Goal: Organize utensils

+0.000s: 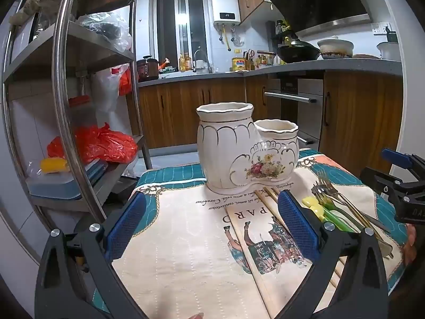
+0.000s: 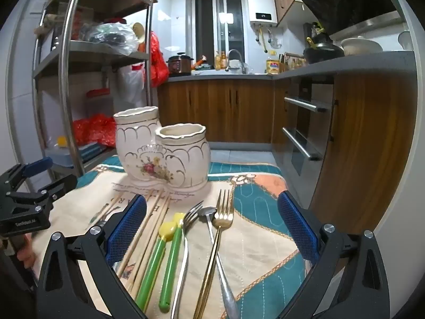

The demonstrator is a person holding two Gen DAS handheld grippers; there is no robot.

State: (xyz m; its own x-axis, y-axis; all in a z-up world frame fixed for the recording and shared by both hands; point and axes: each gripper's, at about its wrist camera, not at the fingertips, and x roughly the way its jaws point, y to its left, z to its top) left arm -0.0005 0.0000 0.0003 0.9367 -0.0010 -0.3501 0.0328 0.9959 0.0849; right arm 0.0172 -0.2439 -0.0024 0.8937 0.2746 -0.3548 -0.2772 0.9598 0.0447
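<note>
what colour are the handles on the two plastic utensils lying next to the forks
Green handles, with yellow heads. They show best in the right wrist view.

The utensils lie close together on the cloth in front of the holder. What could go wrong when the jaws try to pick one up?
1. The gold fork crosses the silver spoon, so lifting one may drag the other.
2. The chopsticks are thin and lie flat on the cloth; the pads may slip.
3. The ceramic holder stands close behind; a careless push could tip it.
</note>
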